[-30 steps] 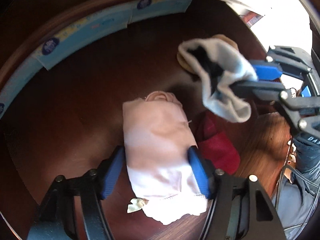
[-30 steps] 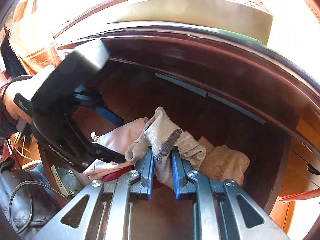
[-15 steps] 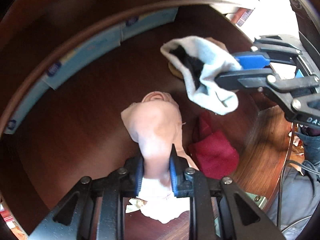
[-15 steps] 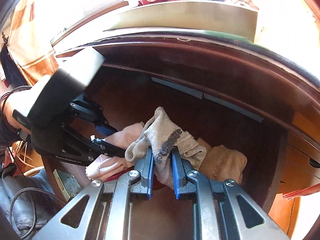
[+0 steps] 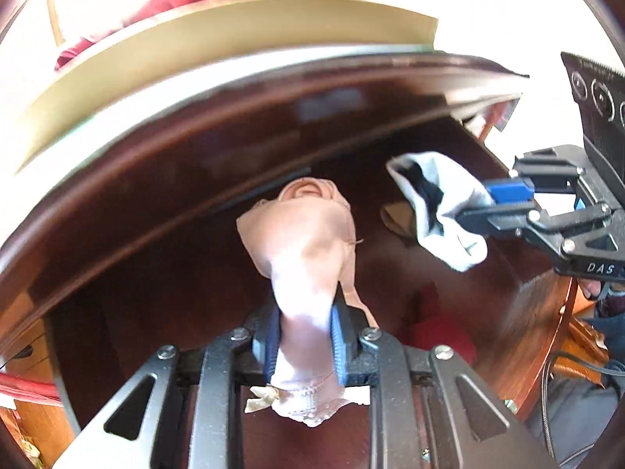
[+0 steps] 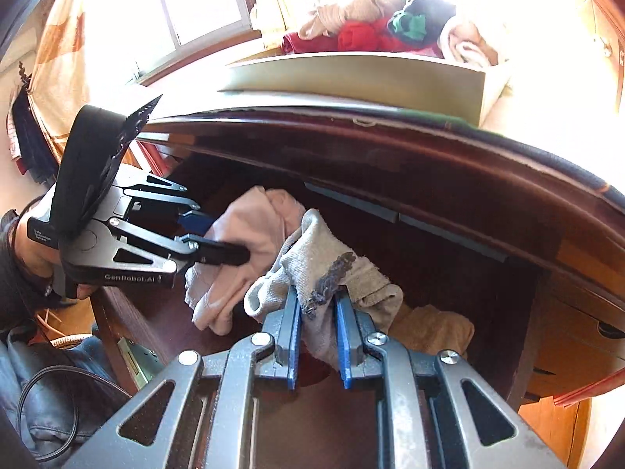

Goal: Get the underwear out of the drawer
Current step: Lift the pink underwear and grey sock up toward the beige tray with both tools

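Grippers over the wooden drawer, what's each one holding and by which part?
The left gripper pinches the pale pink fabric underwear near its lace-trimmed end. The right gripper pinches the grey-white sock around its bunched middle.

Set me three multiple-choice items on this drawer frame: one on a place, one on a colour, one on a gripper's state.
1. Where does the red garment lie?
A. on the drawer floor
B. in the left gripper
C. atop the dresser

2. What colour is the garment in the left gripper?
A. green
B. pale pink
C. black

3. The right gripper is:
A. wide open, empty
B. out of view
C. shut on a grey sock

Key: A, it rests on the wood; B, the pink underwear hangs between the pads; C, both pads pinch the sock.
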Action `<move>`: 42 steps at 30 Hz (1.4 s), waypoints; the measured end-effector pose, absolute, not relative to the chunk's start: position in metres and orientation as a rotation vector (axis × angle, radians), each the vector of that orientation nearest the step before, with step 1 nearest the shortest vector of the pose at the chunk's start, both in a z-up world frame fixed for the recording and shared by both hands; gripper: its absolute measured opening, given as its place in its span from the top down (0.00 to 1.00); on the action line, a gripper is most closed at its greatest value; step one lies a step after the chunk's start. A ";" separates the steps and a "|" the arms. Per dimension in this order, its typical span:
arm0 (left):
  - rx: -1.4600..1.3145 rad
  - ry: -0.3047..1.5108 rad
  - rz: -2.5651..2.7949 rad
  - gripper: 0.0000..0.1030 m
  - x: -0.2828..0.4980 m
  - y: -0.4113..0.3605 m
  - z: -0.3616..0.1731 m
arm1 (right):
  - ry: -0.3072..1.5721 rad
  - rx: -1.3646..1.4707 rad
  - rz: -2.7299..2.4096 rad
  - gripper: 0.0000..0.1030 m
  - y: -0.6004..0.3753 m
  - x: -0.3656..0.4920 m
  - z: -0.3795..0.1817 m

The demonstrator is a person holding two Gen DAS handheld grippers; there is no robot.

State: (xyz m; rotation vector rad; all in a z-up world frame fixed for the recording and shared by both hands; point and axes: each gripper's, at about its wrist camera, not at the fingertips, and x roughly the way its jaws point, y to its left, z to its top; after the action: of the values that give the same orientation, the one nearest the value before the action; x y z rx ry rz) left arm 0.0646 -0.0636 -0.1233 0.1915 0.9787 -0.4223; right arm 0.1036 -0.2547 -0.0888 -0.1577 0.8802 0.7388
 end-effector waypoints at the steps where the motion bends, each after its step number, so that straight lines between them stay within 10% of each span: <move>1: 0.190 0.961 -0.412 0.81 0.063 -0.060 -0.121 | 0.871 -0.155 0.740 0.83 -0.256 0.102 -0.087; 42: 0.155 0.668 -0.324 0.81 0.033 -0.033 -0.075 | 0.559 -0.110 0.745 0.83 -0.293 0.061 -0.055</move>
State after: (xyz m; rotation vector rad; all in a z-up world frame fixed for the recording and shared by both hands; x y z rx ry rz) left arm 0.0328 -0.0327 -0.0748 0.1553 0.6685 -0.3244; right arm 0.0607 -0.2926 -0.0548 -0.1102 0.5593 0.7446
